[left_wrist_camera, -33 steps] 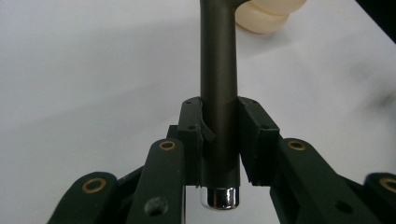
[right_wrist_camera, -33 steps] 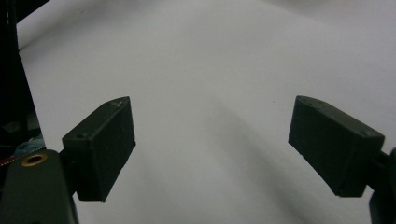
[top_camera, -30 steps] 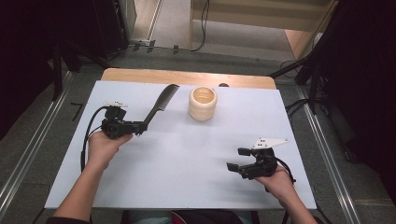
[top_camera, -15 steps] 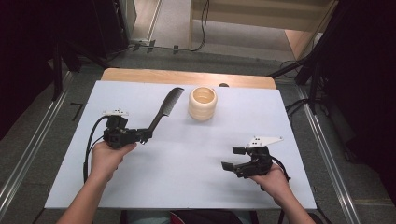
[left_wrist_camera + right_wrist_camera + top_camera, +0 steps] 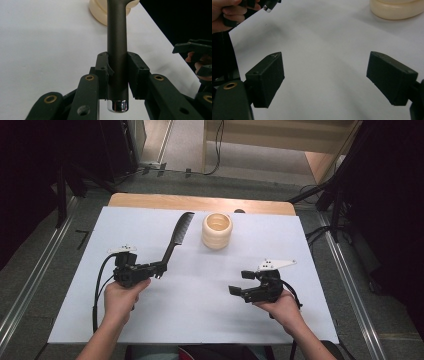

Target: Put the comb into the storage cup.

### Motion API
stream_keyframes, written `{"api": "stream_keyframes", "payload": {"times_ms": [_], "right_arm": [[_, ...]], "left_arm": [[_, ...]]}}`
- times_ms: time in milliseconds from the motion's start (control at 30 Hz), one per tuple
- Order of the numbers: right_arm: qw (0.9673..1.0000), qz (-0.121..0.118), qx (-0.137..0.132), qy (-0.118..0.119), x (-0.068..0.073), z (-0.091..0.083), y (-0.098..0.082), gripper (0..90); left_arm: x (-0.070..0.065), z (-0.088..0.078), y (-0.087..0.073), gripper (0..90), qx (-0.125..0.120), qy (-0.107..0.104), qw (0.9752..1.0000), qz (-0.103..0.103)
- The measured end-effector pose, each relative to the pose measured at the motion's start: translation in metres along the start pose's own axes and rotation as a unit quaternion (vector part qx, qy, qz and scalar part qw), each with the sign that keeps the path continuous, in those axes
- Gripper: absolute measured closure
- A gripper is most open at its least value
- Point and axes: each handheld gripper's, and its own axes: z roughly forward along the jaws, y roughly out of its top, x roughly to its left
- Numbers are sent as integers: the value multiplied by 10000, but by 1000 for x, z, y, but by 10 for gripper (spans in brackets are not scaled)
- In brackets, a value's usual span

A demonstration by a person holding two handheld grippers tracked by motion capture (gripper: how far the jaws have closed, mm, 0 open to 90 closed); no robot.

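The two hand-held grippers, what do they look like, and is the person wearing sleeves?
Both are black, built from jointed links with brass-coloured pivot rivets and blocky rectangular jaw pads. The left hand-held gripper trails a black cable that loops back along the forearm. The right hand-held gripper carries a pale grey three-cornered plate on top. Both forearms are bare; no sleeves show.

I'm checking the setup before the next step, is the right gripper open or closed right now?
Open. In the right gripper view, the right gripper has its two black jaws spread wide apart with bare white table between them and nothing held.
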Motion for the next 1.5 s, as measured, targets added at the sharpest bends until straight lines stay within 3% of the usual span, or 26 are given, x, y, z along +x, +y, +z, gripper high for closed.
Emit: {"api": "stream_keyframes", "payload": {"times_ms": [100, 333, 467, 700, 733, 900, 1000, 1233, 1500], "right_arm": [[10000, 16, -16, -27, 1, 2, 3, 129], [9997, 98, -120, -163, 3, 4, 13, 130], [9993, 163, -185, -270, 4, 6, 18, 130], [9988, 225, -225, -375, 6, 14, 29, 130], [9988, 242, -219, -372, 7, 16, 30, 130], [9987, 275, -217, -363, 8, 23, 38, 133], [9985, 302, -224, -386, 10, 26, 42, 133], [9988, 250, -230, -360, 10, 36, 53, 133], [9989, 272, -282, -267, 12, 42, 67, 139]], "left_arm": [[-2, 3, -1, 727, -79, 70, 9999, 2], [-4, 14, -6, 727, -293, 31, 9992, -259], [-7, 20, -9, 727, -461, 58, 9984, -307], [-11, 28, -13, 727, -508, 59, 9983, -284], [-12, 29, -14, 727, -539, 143, 9982, -228], [-13, 31, -16, 727, -703, 136, 9971, -238], [-12, 31, -18, 727, -815, 47, 9963, -284], [-16, 40, -21, 727, -761, 1, 9971, -97], [-18, 43, -23, 727, -813, -45, 9966, -109]]}}
